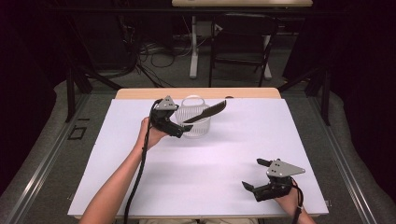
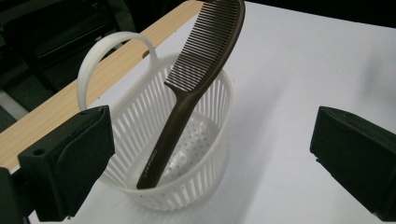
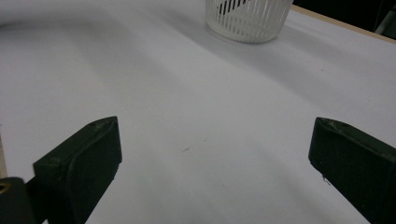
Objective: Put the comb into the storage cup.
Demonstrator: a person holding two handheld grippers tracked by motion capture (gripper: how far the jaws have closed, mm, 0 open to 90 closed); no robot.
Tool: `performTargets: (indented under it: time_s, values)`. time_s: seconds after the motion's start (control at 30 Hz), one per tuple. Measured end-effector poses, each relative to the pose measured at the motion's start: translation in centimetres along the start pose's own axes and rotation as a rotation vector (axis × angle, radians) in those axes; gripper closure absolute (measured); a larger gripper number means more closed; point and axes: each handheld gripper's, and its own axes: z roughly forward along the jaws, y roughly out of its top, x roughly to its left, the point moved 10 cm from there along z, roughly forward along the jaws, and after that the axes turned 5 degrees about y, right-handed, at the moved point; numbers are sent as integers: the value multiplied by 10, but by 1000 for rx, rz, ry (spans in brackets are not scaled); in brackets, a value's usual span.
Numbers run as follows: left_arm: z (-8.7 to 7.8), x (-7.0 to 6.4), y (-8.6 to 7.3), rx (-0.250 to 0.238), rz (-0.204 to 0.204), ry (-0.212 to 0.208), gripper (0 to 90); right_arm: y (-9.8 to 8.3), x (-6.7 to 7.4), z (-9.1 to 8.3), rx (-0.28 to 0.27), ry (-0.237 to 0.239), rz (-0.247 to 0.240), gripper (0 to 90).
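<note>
A dark brown comb (image 1: 210,111) (image 2: 191,88) stands tilted in a white slatted plastic basket (image 1: 200,129) (image 2: 205,189). Its handle end rests on the basket floor and its teeth lean out over the far rim. My left gripper (image 1: 183,129) (image 2: 212,158) is open right beside the basket, jaws wide apart on either side of it and holding nothing. My right gripper (image 1: 254,175) (image 3: 219,163) is open near the front right of the table, low over the bare white surface. The basket (image 3: 247,18) is far ahead in the right gripper view.
A white sheet (image 1: 187,172) covers the table, with a wooden edge (image 1: 196,93) along the back. A dark chair (image 1: 243,42), a table leg and cables are on the floor beyond. The basket has a looped white handle (image 2: 100,51).
</note>
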Motion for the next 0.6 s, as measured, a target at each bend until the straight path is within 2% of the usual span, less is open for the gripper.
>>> performTargets:
  time_s: [0.23,0.6]
  values:
    - [-10,-5,-8,33,-8,21,0,0,0,-1,0,-2,2,21]
    - [-28,-9,-23,57,-31,58,0,0,0,0,1,-3,2,21]
